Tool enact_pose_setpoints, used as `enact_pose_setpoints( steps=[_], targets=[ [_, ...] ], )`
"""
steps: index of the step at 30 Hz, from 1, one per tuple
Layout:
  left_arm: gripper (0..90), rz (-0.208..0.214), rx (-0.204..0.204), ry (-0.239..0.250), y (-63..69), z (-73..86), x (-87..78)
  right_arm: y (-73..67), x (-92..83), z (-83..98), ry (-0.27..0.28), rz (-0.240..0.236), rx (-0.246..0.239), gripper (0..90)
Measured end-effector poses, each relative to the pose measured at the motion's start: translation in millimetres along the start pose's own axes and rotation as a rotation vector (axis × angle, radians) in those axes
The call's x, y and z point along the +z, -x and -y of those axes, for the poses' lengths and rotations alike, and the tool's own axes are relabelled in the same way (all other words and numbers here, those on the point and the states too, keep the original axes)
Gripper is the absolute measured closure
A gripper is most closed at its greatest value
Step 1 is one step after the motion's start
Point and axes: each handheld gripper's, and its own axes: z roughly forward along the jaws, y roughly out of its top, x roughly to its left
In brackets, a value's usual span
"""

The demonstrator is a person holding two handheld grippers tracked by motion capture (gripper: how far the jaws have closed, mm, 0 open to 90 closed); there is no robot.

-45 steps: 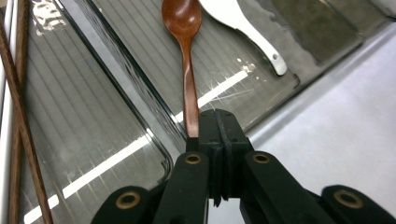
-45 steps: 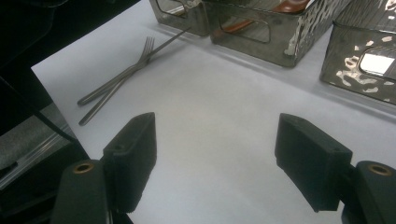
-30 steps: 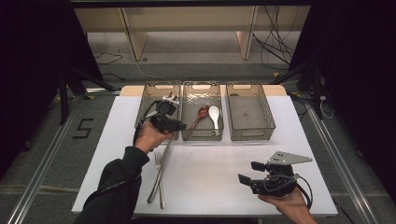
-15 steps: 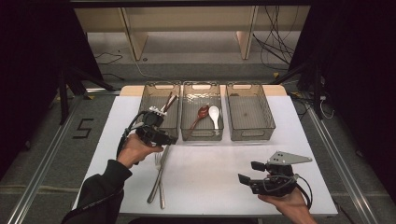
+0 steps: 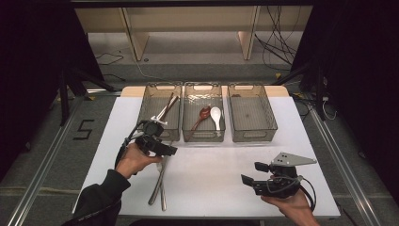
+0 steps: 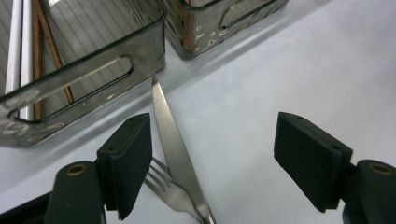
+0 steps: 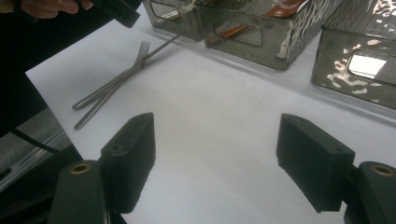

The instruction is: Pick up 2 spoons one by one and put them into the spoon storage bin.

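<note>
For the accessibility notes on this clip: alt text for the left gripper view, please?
The left tool hangs open over a knife and a fork lying crossed on the white table. Two smoky plastic bins sit beyond, the nearer bin holding chopsticks.

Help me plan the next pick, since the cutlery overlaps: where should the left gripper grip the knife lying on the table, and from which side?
Probably at mid-blade, from straight above. In the left gripper view the knife lies flat on the white table, its tip near the left bin; farther down, the fork tucks under it. The left gripper has just been opening, nothing between its pads; close them across the narrow blade, clear of the tines.
</note>
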Motion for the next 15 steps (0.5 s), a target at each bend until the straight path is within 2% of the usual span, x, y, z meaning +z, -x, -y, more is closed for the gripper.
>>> enact_pose_setpoints(
  steps=[15],
  targets=[
    [21.8,-0.012,-0.015,-0.044,-1.5,24.1,2.3,2.4,-0.4,0.5,0.011,0.003,0.011,27.7]
  ],
)
